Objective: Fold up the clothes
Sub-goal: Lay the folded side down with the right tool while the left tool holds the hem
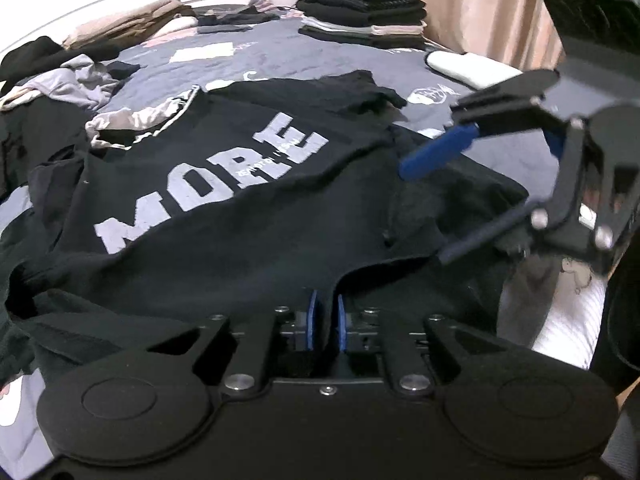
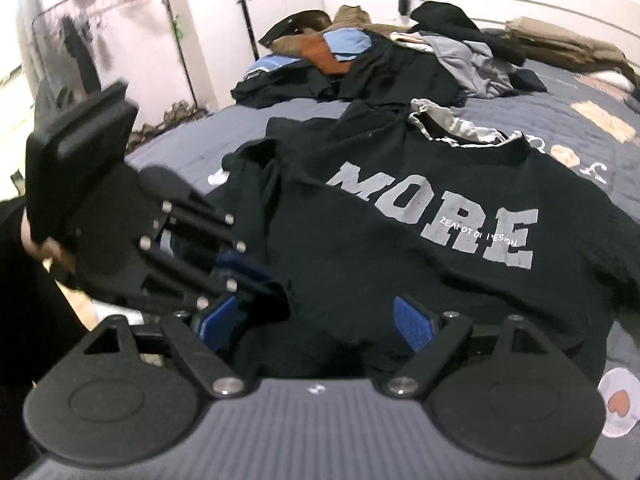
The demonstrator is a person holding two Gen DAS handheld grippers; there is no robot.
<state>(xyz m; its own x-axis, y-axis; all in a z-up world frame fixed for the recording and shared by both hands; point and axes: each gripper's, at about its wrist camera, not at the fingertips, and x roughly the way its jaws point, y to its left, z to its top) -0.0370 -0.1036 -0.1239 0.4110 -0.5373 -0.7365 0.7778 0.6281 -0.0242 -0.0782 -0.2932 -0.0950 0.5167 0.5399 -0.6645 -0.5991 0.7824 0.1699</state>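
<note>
Left wrist view: grey bedspread [image 1: 280, 56], folded stack [image 1: 362, 8], curtain [image 1: 480, 8]; left tool [image 1: 325, 322] pinches black shirt [image 1: 224, 184], right tool [image 1: 424, 208] gapes.

The left gripper [image 1: 325, 326] is made of black plastic with a flat body. Two round raised discs sit on the body behind the fingers, one on each side. Thin black bars with shiny silver screws run from the body up to the fingers. Each finger has a bright blue pad [image 1: 311, 324] on its inner side.

The right gripper [image 2: 316, 322] looks the same, but the middle of its body behind the fingers is grey with fine ridges. Its blue pads [image 2: 414, 326] are bumpy. A small silver screw sits at the middle of the body, just behind the fingers.
</note>
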